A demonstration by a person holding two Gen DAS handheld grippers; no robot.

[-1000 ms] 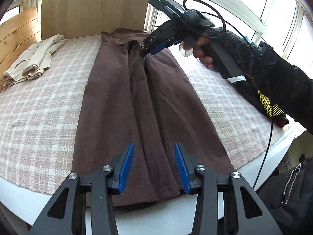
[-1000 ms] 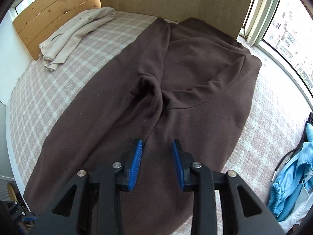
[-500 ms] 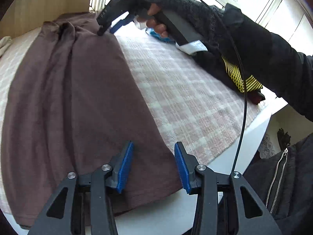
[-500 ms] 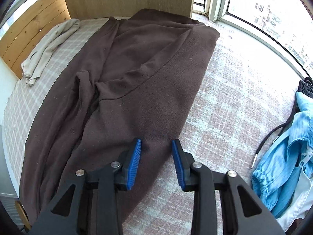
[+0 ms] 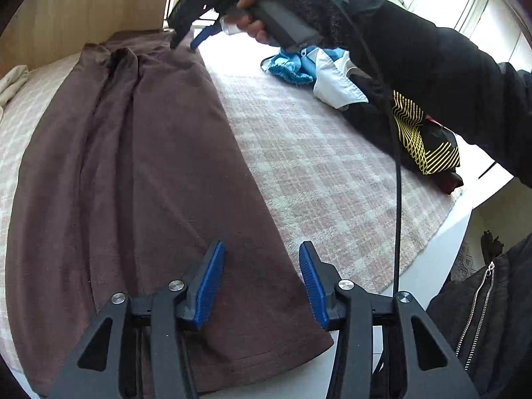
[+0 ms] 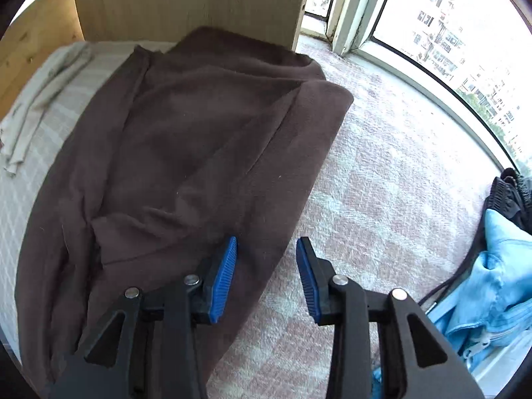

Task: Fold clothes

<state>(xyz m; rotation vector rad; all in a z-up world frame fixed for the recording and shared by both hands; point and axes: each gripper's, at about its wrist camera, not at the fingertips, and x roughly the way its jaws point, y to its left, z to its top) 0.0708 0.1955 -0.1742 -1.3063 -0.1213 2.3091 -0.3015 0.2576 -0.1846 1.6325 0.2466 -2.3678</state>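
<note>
Brown trousers (image 5: 139,179) lie full length, unfolded, toward our twelve o'clock; left gripper (image 5: 261,281) and right gripper (image 6: 266,264), both gaping and empty, straddle the right edge.

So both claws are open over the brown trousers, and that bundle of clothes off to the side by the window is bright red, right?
Not quite. The bundle is light blue, not red, as the right wrist view shows. The rest holds: the left claw and right claw are both open over the brown trousers.

We see a bed (image 5: 319,179) in a pink checked cover; brown trousers (image 5: 143,179) lie on it, beige cloth (image 6: 36,106) to their left, blue clothes (image 5: 292,66) to their right
</note>
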